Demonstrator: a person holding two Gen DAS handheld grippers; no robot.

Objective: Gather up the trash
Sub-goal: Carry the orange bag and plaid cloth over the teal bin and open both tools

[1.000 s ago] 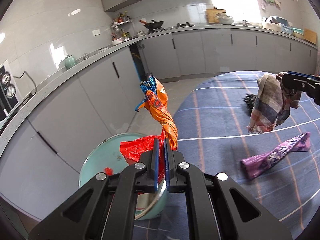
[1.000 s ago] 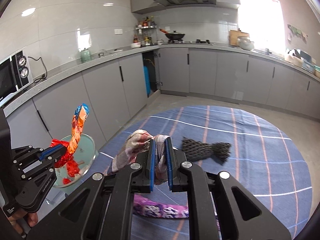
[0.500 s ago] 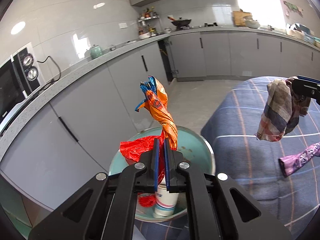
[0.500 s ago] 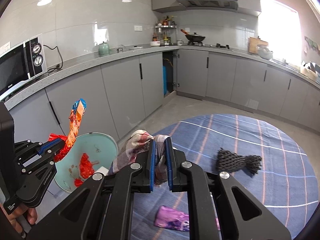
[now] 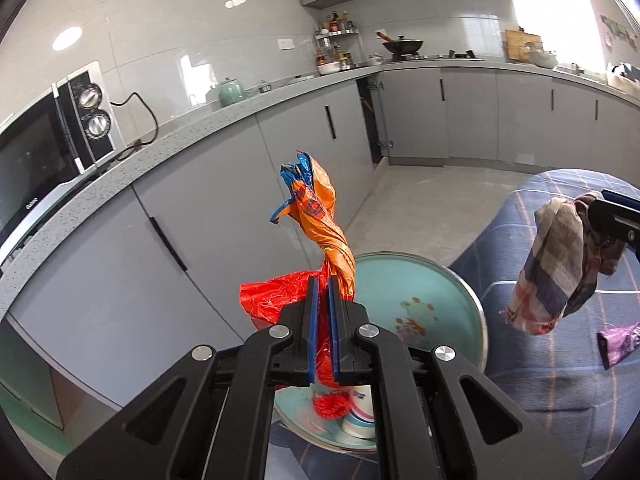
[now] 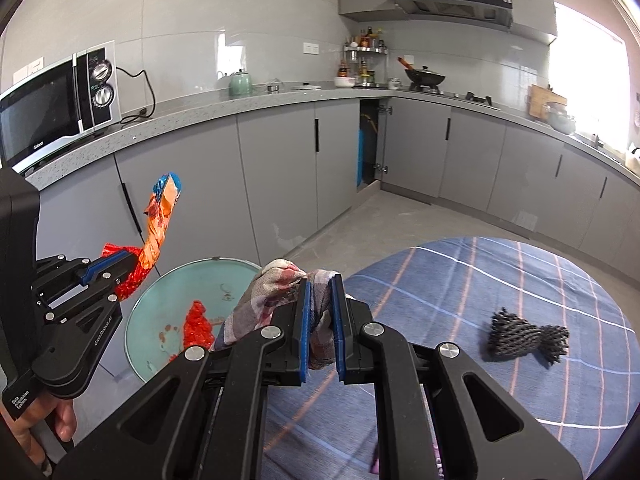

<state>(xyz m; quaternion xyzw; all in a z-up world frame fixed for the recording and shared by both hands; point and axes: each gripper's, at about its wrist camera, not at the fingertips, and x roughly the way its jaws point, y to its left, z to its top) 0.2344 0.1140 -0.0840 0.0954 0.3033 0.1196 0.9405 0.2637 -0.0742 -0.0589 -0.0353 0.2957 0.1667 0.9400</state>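
Note:
My left gripper [image 5: 323, 280] is shut on a twisted orange and red plastic wrapper [image 5: 320, 216], which sticks up above a round teal bin [image 5: 452, 280]. Red scraps and a paper cup [image 5: 360, 420] lie inside the bin. In the right wrist view the same wrapper [image 6: 158, 232] hangs from the left gripper [image 6: 130, 262] over the bin [image 6: 180, 292]. My right gripper [image 6: 320, 282] is shut on a crumpled plaid cloth [image 6: 264, 304], held beside the bin's right rim. The cloth [image 5: 556, 268] also shows at the right of the left wrist view.
A round table with a blue checked cloth [image 6: 500, 288] carries a black foam net [image 6: 524, 336] and a purple wrapper [image 5: 620, 340]. Grey cabinets [image 6: 280, 168] and a counter with a microwave [image 6: 52, 104] run behind the bin. A hand [image 6: 60, 424] holds the left gripper.
Both grippers have swung left from over the table toward the bin, each keeping its hold. The bin now sits under the left gripper and closer to the cloth.

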